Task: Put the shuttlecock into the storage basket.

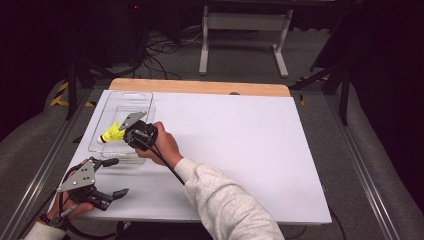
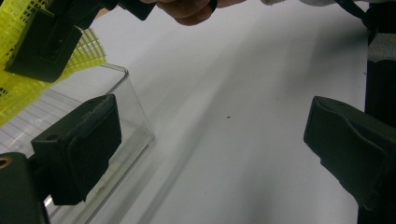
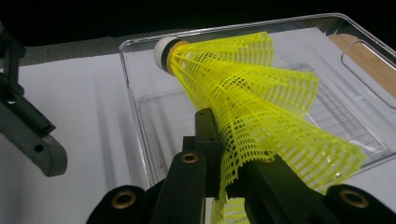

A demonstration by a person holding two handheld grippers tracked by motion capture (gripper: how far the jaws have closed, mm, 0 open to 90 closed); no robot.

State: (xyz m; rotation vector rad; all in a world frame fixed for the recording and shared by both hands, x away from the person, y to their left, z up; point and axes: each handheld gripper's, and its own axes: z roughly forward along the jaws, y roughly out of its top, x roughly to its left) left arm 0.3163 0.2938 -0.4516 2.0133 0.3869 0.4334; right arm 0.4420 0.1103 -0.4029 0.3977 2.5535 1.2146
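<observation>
A yellow mesh shuttlecock (image 1: pixel 112 134) with a white cork tip hangs just above a clear plastic tray (image 1: pixel 131 93) at the left of the white board. My right gripper (image 1: pixel 125 134) is shut on the shuttlecock's skirt (image 3: pixel 247 93), its jaws pinching the mesh edge (image 3: pixel 224 140), with the cork pointing away over the tray (image 3: pixel 233 25). My left gripper (image 1: pixel 117 176) is held near the board's front left corner, open and holding nothing. In the left gripper view its jaws (image 2: pixel 217 144) stand wide apart beside the tray's near corner (image 2: pixel 135 116), with the yellow mesh (image 2: pixel 88 49) above at the left.
The white board (image 1: pixel 240 145) stretches bare to the right of the tray. A wooden table edge (image 1: pixel 200 86) runs along the back. Behind it are cables on the floor and a white stand (image 1: pixel 245 22). Metal rails flank both sides.
</observation>
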